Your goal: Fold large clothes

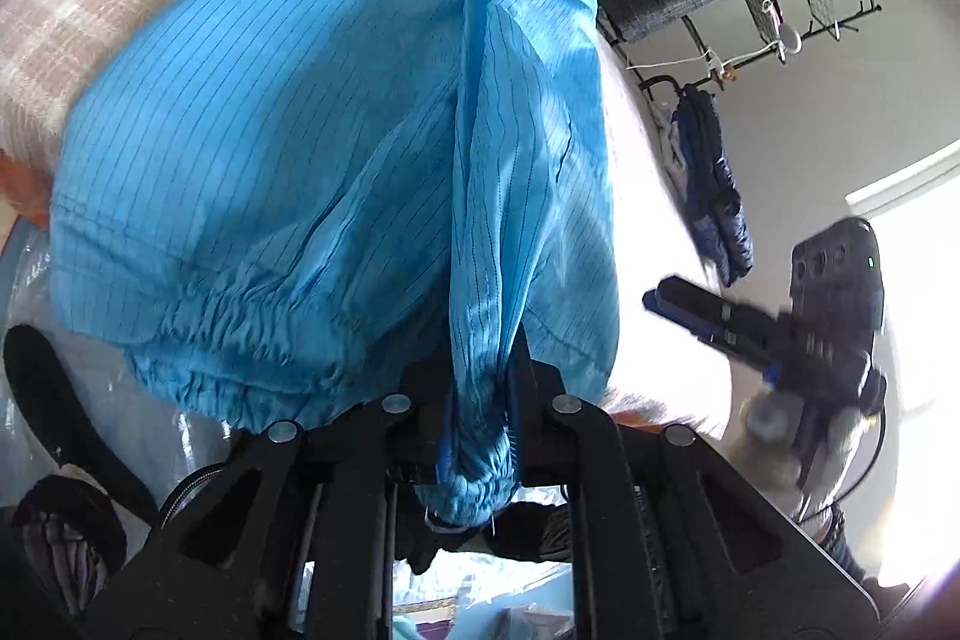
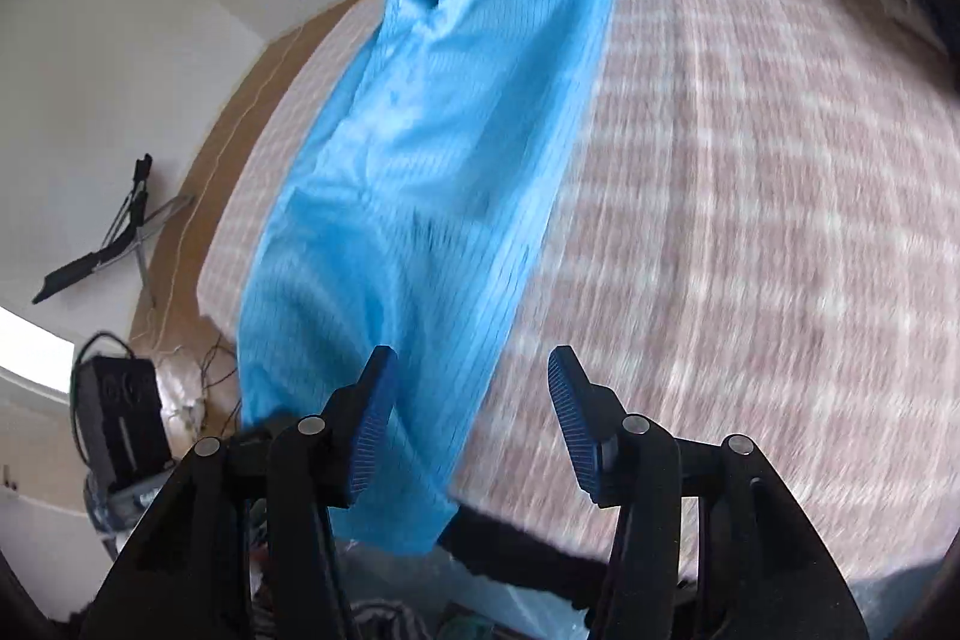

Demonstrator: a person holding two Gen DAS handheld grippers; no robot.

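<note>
Blue striped garment [image 2: 420,172] lay lengthwise on checked bed [image 2: 750,190]. Left gripper [image 1: 480,400] fingers clenched on bunched elastic hem. Right gripper [image 2: 471,424] fingers spread apart, empty, beside garment's edge.

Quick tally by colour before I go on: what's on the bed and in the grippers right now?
Blue: 1, the striped blue garment lying on the bed, a bunched part pinched in the left gripper.
Pink-and-white checked: 1, the bedspread.
Black: 2, the left gripper and the right gripper, which is open and empty.
Total: 4
</note>
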